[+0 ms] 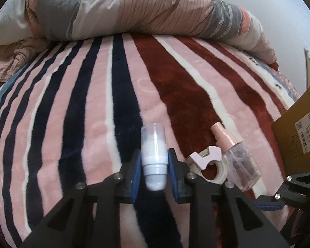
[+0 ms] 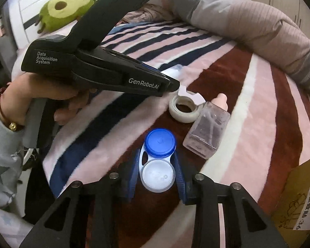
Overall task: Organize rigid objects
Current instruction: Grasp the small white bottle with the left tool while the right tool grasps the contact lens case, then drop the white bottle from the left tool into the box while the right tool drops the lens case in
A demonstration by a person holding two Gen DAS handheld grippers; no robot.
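White roll-on bottle (image 1: 154, 161) sits clamped in left gripper (image 1: 154, 163), lens case (image 2: 158, 159) pinched in right gripper (image 2: 158, 171); tape roll (image 2: 185, 108), spray bottle (image 2: 206, 130) at 1 o'clock, unsorted.

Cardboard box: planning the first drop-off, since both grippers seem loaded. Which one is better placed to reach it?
Right, probably. The right gripper, shut on the lens case, has the cardboard box close beside it. The left gripper, holding the white bottle, sits farther away.

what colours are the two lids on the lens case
One blue, one white on the lens case; clearest in the right wrist view.
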